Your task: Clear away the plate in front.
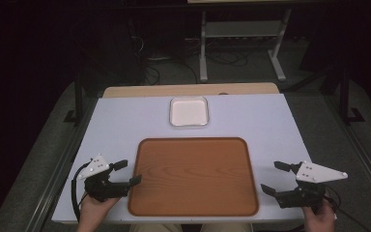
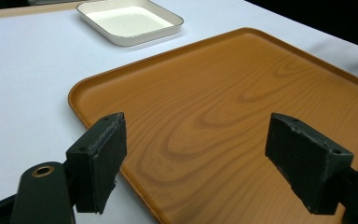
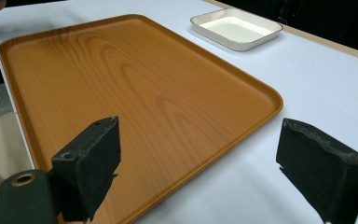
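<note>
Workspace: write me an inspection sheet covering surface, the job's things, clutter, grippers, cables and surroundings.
Surface: white table, with a bare wooden strip along its far edge.
Job's things: wooden tray lying flat near the front edge, nothing in it; white square dish beyond it, apart from the tray, also with nothing in it.
Clutter: nothing seen.
Grippers: left gripper at the tray's left edge, jaws open, holding nothing; right gripper off the tray's right edge, jaws open, holding nothing.
Cables: black cable looping from the left gripper.
Surroundings: dark room; metal frame and loose floor wires behind the table.
</note>
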A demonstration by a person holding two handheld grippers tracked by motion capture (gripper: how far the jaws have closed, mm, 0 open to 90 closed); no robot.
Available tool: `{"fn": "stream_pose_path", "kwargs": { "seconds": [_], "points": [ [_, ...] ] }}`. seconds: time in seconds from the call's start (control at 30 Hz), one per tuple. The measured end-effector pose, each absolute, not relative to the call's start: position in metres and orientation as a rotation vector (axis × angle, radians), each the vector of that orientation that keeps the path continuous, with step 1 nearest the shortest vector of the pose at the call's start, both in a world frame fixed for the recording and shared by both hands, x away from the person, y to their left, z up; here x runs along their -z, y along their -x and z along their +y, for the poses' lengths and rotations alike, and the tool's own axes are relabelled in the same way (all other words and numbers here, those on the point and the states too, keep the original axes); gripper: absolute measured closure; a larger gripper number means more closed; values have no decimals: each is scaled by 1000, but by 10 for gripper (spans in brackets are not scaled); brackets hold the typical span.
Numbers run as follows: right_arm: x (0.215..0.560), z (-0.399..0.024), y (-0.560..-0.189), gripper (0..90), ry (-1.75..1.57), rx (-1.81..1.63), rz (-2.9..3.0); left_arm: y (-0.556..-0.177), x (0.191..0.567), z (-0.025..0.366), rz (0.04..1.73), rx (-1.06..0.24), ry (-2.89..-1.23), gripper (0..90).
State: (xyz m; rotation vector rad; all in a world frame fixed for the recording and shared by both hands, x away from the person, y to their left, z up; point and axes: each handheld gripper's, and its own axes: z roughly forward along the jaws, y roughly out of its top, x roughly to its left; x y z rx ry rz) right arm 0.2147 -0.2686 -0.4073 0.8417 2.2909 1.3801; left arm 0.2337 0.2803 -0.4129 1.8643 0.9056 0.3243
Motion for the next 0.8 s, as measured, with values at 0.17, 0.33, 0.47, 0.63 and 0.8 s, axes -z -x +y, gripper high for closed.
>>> {"fn": "stream_pose_path", "kwargs": {
  "seconds": [0.17,0.33,0.47,0.63,0.8],
  "points": [
    [407,-269,-214,128,-845,-1382,2290,-234,413,280,905,-323,-1865,201],
    [407,-268,-214,127,-846,-1379,2288,-234,413,278,900,-320,-1868,199],
    [407,-268,-214,127,-846,-1377,2287,-235,413,275,894,-313,-1877,189],
    [407,-268,-214,128,-858,-1378,2283,-239,411,271,894,-319,-1876,186],
    [407,-268,-214,127,-864,-1366,2280,-246,405,266,888,-327,-1887,186]
  ]
}}
